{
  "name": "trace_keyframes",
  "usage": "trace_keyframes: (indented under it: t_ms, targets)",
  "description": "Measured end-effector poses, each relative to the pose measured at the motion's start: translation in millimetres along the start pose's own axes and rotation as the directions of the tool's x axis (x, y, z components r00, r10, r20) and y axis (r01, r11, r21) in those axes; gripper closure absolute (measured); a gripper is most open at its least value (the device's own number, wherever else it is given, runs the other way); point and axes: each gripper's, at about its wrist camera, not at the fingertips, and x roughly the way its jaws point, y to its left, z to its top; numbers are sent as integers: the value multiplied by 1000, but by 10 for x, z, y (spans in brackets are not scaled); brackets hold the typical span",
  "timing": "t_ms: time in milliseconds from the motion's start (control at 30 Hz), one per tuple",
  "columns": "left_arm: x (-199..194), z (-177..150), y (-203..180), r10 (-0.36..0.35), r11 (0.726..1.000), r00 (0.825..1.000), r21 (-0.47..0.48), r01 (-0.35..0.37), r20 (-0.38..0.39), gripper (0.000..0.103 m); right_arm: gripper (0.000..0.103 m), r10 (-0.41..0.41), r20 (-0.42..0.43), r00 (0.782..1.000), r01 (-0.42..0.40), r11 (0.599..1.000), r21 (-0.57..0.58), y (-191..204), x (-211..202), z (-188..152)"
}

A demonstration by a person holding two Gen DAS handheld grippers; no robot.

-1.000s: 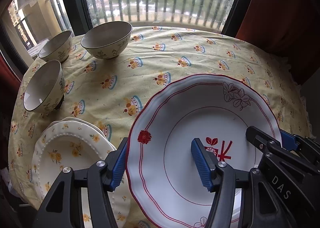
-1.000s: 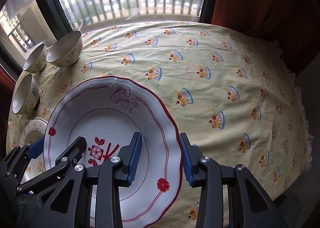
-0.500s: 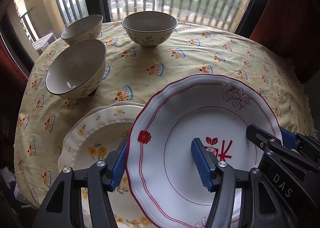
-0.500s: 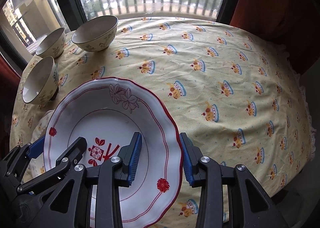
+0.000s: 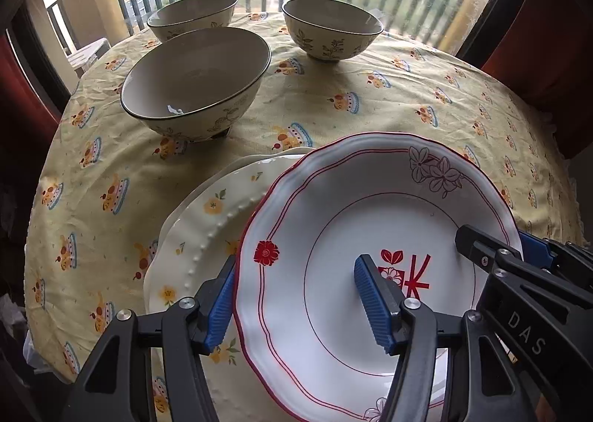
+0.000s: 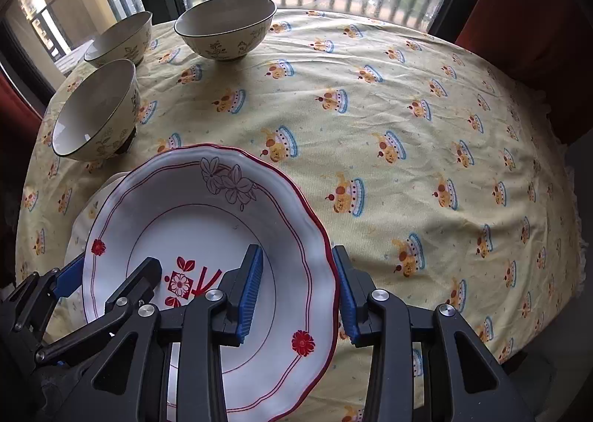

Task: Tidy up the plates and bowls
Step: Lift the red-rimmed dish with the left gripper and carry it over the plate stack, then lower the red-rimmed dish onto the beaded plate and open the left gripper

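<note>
Here both tools [image 5: 296, 305] [image 6: 298, 290] clamp the red-rimmed plate [image 5: 370, 236] over cream plates [image 5: 200, 233], bowls [image 5: 196, 77] beyond

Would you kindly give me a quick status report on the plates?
Both tools, left and right, gripping red-rimmed plate by opposite rims. Plate above cream plates, overlapping them. Three bowls beyond, nearest bowl close ahead.

The red-rimmed plate [image 5: 370, 222] covered most of the cream plate [image 5: 207, 222] at the frame's lower centre, and its own near edge ran off the bottom. In the upper left, the front bowl [image 5: 196, 85] hid the lower part of the back bowl [image 5: 192, 14].
</note>
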Motion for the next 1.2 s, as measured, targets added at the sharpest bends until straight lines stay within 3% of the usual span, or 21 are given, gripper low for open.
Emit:
trace_keyframes:
  t_ms: [367,633,800,900,1200]
  targets:
    - [32,-169,142,8,1000,999,-24,-9,-52,38,60,-12,-26,1000,11,999,-30,184,54,-51]
    - [37,-179,123,40,999,998,-22,-41,-45,38,60,-15,-23,1000,14,999,-43,220,51,-52]
    - [48,-204,0,134,990,991,48,-133,-20,38,60,-7,22,1000,8,999,-39,167,-58,-49]
    - [52,-196,34,126,992,992,27,-126,-20,39,73,20,38,999,-18,998,-60,171,-65,-44]
    - [-57,-201,150,105,994,994,-10,-105,-2,38,73,25,50,998,-21,997,-72,240,-81,-53]
